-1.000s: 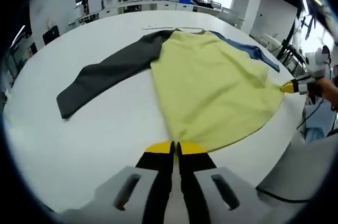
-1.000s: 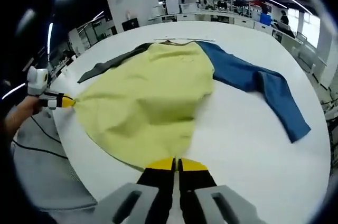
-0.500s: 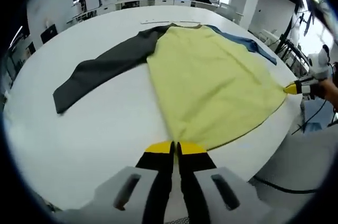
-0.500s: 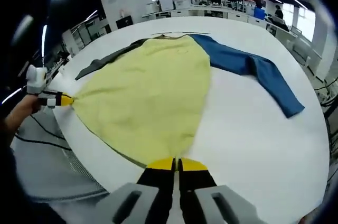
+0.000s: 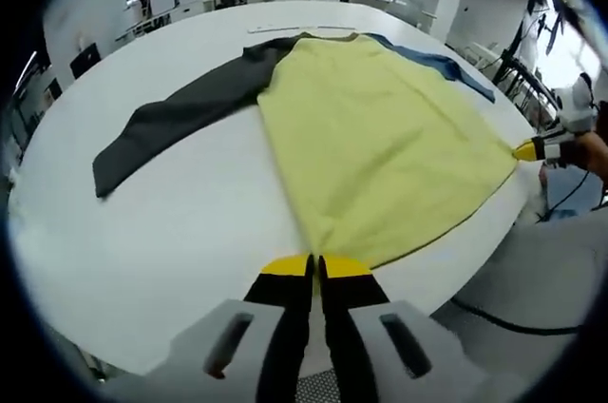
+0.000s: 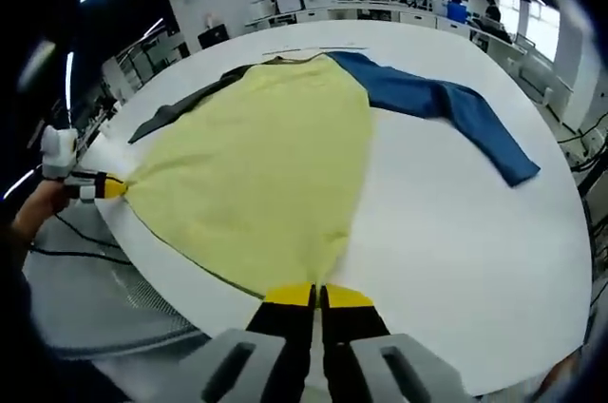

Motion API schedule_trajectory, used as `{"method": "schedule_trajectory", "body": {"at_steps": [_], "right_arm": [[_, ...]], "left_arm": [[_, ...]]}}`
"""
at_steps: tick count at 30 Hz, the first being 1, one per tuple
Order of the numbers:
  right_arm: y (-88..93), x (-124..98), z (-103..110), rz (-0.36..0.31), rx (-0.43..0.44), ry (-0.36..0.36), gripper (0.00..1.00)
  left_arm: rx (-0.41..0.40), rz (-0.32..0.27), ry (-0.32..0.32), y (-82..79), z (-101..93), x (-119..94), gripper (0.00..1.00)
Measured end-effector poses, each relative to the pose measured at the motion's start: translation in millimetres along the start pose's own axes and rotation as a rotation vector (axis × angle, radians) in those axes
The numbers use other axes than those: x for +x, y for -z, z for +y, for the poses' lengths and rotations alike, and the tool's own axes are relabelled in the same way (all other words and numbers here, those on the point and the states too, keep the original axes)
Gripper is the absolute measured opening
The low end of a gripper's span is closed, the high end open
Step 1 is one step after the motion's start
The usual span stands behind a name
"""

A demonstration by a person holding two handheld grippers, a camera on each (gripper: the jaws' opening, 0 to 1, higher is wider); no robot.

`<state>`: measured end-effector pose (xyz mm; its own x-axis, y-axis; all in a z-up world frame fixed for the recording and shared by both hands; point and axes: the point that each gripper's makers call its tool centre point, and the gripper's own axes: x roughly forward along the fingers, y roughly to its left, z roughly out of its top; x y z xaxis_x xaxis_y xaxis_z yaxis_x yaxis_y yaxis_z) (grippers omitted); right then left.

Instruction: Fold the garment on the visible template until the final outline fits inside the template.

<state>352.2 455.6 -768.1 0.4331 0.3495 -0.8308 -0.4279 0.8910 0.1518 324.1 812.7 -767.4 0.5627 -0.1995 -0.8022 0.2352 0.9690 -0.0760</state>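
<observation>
Gripping garment (image 5: 380, 146) hem corners: left gripper (image 5: 315, 267) and right gripper (image 6: 318, 296) fingers both pinched shut on yellow fabric, garment spread flat on white counter (image 5: 180, 222).

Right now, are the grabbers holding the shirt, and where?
Yes. The left gripper and the right gripper are each shut on the garment, one at each bottom hem corner of its yellow body.

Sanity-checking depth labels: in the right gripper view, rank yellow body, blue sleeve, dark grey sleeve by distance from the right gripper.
1. yellow body: hem clamped in the right gripper.
2. blue sleeve: to the right, mid-table.
3. dark grey sleeve: far left, partly behind the body.
</observation>
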Motion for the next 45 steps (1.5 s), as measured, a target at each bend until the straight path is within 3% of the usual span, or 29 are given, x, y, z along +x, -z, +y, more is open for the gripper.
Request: {"method": "schedule_trajectory", "body": {"at_steps": [21,31,39,45], "right_arm": [[6.6,-1,0,0.011,0.035,-0.022,0.01],[-8.8,-5,5,-0.050,0.045,-0.044,0.34],[-25.4,-6,10,-0.103,0.018,-0.064,0.68],[-39.2,-7,1,-0.143,0.042,-0.050,0.80]], "left_arm": [[-0.020,-0.008,0.012,5.5,-2.8,-2,0.02],[-0.062,-0.160,0.034,-18.3,-4.7,-8,0.26],[-0.044,-0.226,0.042,-30.4,-4.9,-12,0.48],[-0.057,-0.267,0.060,-39.7,-7.3,-13,0.64]]}}
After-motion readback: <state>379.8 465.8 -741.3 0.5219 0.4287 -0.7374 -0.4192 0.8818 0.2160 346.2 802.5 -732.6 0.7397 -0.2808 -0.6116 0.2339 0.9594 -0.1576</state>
